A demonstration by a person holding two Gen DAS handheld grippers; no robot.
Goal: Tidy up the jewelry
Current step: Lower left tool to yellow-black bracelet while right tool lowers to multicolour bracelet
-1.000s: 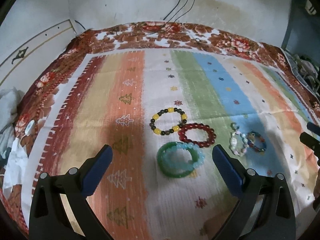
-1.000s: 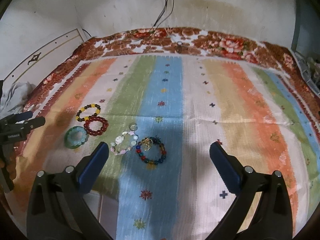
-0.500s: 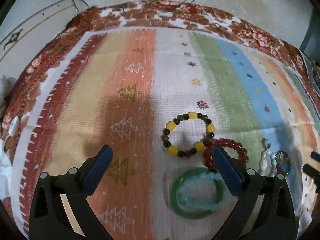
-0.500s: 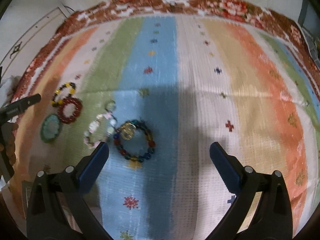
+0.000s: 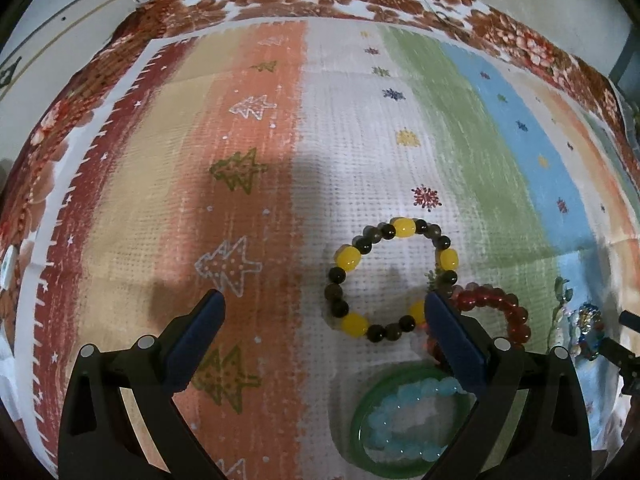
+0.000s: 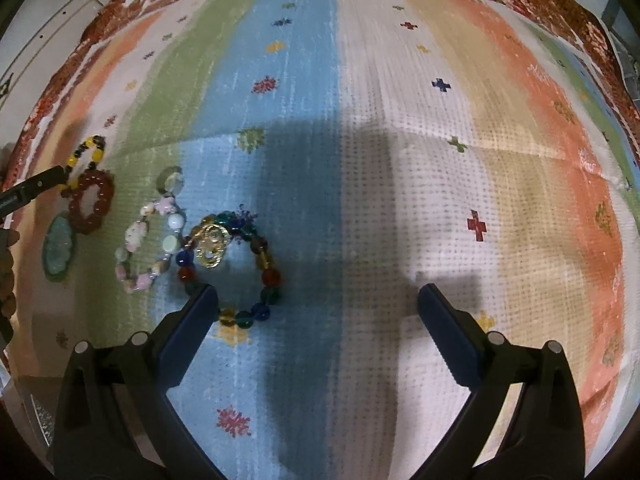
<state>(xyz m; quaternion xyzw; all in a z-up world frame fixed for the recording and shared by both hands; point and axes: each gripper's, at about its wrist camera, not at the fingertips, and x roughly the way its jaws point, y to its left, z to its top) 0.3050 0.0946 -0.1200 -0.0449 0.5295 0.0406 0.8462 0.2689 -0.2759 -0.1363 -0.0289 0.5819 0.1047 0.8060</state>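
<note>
Bracelets lie in a loose row on a striped, patterned cloth that covers the surface. Left wrist view, lower right of frame: the yellow-and-dark bead bracelet sits nearest centre, with the red bead bracelet touching its right side, and below them a green bangle with a pale blue bead bracelet lying inside its ring. The left gripper is spread wide and holds nothing; its right finger covers the spot where yellow and red bracelets meet, contact unclear.

Right wrist view gives what the left shows only as a blur at its right edge: a pastel pink-and-white bead bracelet and, just beside it, a multicoloured glass-bead bracelet with a gold charm, both left of centre. The right gripper is wide open too, empty, its left finger overlapping that bracelet's lower left edge. Far left, the other gripper's tip pokes in by the yellow and red bracelets.
</note>
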